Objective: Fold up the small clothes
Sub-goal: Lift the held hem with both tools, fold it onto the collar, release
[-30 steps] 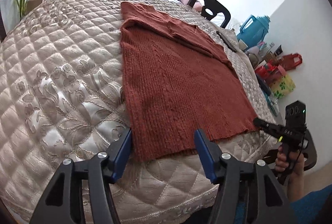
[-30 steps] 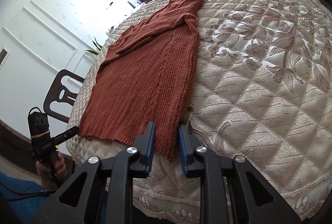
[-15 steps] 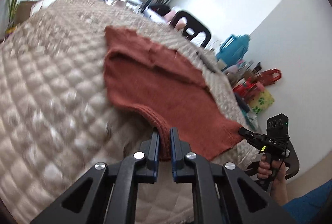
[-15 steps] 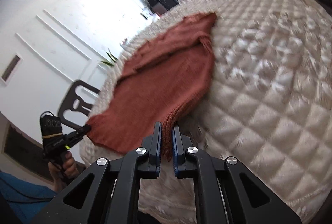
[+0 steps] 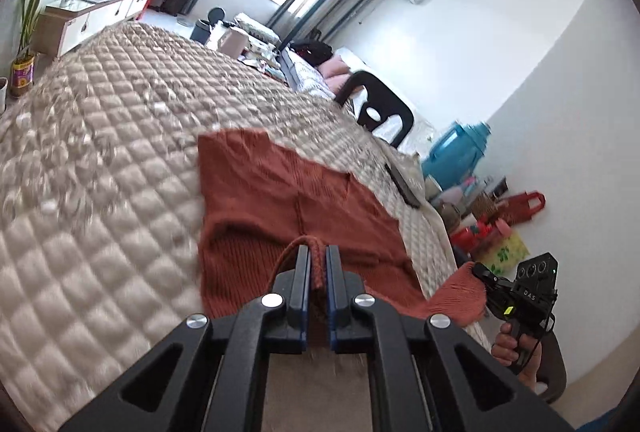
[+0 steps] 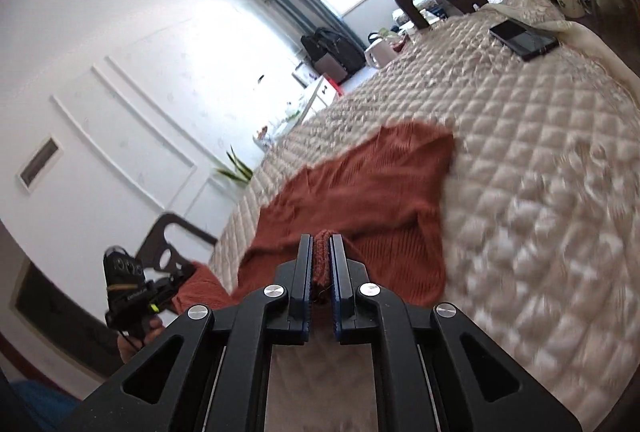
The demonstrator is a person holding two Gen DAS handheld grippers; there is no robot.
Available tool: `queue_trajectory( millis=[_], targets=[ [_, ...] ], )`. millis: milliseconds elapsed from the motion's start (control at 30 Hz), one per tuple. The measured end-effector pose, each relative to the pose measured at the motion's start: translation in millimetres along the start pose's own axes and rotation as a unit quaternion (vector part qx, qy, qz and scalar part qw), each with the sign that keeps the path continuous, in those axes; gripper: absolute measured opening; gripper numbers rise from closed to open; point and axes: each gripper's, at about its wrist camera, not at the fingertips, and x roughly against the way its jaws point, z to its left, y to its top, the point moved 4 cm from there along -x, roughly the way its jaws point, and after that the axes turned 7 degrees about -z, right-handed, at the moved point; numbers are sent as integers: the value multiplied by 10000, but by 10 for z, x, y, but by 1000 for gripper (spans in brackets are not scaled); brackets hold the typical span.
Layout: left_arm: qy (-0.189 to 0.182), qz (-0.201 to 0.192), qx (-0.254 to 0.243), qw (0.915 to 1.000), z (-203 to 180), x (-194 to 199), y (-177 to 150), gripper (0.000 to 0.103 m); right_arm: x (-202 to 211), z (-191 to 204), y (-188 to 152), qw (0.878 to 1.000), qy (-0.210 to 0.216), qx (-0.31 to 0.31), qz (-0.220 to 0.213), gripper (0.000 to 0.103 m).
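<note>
Both grippers, left gripper and right gripper, now clamp shut on the bottom hem of the rust sweater, which has lifted off the quilted bed and swings toward the collar, so the fold is underway.

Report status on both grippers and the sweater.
Left gripper shut on sweater hem. Right gripper shut on hem too. Hem lifted off the quilt. Phone far off, nothing in the way.
</note>
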Motion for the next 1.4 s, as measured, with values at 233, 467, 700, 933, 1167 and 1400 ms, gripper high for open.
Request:
queue_trajectory(
  millis=[233, 467, 700, 933, 1167, 1400],
  targets=[
    [149, -53, 171, 9997, 190, -396, 321, 8, -407, -272, 374, 9992, -29, -385, -109, 7],
    [243, -21, 468, 9986, 425, -740, 531, 8, -743, -457, 616, 9983, -148, -555, -55, 7],
    [280, -25, 782, 9965, 613, -975, 714, 8, -1009, -600, 784, 9966, -192, -799, -4, 7],
    [501, 106, 1015, 9935, 816, -1222, 793, 8, -1261, -801, 936, 9940, -470, -990, 21, 7],
    [727, 273, 963, 9923, 920, -1403, 737, 8, -1324, -930, 991, 9924, -745, -980, 21, 9],
    [1061, -102, 603, 9925, 965, -1159, 813, 49, -1304, -805, 875, 9952, -948, -137, 210, 30]
  ],
)
